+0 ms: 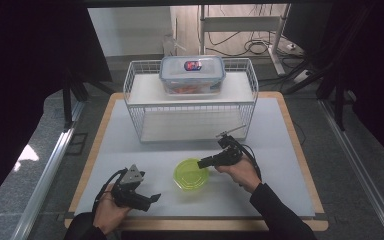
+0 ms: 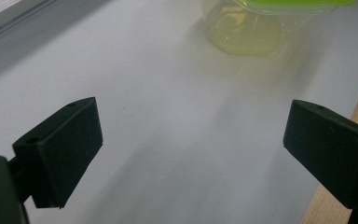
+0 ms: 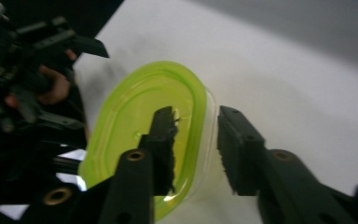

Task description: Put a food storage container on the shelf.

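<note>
I see the white table mat (image 1: 280,150) carrying a wire basket rack (image 1: 139,107) at the far side, with a clear lidded box (image 1: 192,74) on its upper shelf. Nearer me, at mid-mat, sits the green-lidded container (image 1: 190,174) — upright, lid facing up; in the right gripper view its oval lid runs lengthwise away from the jaws. My right gripper (image 1: 203,162) straddles the container's right rim (image 3: 200,126), one jaw over the lid and one outside the wall — whether the pads press, I cannot tell. My left gripper (image 1: 154,198) rests well left of the container, jaws spread wide over bare mat.
</note>
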A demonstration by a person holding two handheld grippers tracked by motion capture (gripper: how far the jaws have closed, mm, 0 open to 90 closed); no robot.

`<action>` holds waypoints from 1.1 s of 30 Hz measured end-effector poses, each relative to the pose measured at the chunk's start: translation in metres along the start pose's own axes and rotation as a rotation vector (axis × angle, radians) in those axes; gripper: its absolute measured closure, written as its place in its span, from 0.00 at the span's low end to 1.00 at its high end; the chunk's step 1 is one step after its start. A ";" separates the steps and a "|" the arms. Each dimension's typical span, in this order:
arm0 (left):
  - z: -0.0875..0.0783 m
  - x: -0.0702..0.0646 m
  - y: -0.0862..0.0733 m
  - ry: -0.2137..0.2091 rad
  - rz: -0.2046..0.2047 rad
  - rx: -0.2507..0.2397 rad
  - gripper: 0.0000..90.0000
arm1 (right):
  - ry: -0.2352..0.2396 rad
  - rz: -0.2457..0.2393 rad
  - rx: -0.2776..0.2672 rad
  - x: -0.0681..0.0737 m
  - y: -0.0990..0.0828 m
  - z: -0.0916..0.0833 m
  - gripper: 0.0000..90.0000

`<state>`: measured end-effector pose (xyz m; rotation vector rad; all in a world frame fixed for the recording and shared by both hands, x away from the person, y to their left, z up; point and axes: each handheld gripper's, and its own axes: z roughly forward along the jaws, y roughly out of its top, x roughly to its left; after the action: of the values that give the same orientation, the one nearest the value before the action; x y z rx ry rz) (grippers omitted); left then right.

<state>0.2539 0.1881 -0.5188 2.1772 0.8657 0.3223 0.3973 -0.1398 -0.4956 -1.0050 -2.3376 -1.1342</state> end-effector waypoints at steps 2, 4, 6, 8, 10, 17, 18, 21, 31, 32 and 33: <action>0.000 0.000 0.000 -0.001 0.001 0.003 0.05 | 0.026 0.021 0.001 -0.003 0.000 0.000 0.78; 0.001 0.000 0.000 -0.003 0.004 0.007 0.05 | 0.014 0.024 0.006 -0.004 0.000 0.000 0.85; 0.002 -0.001 0.000 -0.004 0.006 0.009 0.05 | 0.030 0.041 0.003 -0.006 0.000 0.001 0.86; 0.002 -0.001 0.000 -0.004 0.008 0.010 0.05 | 0.042 0.043 0.005 -0.005 0.000 0.002 0.89; 0.002 -0.001 0.000 -0.005 0.008 0.012 0.05 | 0.030 0.034 0.008 -0.002 0.001 0.002 0.89; 0.002 -0.001 0.000 -0.006 0.008 0.012 0.05 | 0.049 0.023 -0.012 0.004 0.002 0.000 0.91; 0.002 -0.001 0.000 -0.006 0.008 0.012 0.05 | 0.044 0.020 -0.016 0.005 0.002 -0.001 0.91; 0.002 -0.001 0.000 -0.005 0.008 0.013 0.05 | 0.035 0.015 -0.038 0.006 0.003 -0.005 0.91; 0.001 0.000 0.000 -0.003 0.004 0.003 0.05 | 0.052 0.019 -0.112 0.008 0.007 -0.027 0.91; 0.001 0.000 0.000 -0.003 0.004 0.003 0.05 | 0.052 0.019 -0.112 0.008 0.007 -0.027 0.91; 0.000 0.000 0.000 -0.003 0.000 -0.003 0.05 | 0.056 0.019 -0.130 0.010 0.009 -0.032 0.91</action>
<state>0.2540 0.1880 -0.5191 2.1743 0.8633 0.3206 0.3972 -0.1571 -0.4657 -1.0241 -2.2300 -1.3044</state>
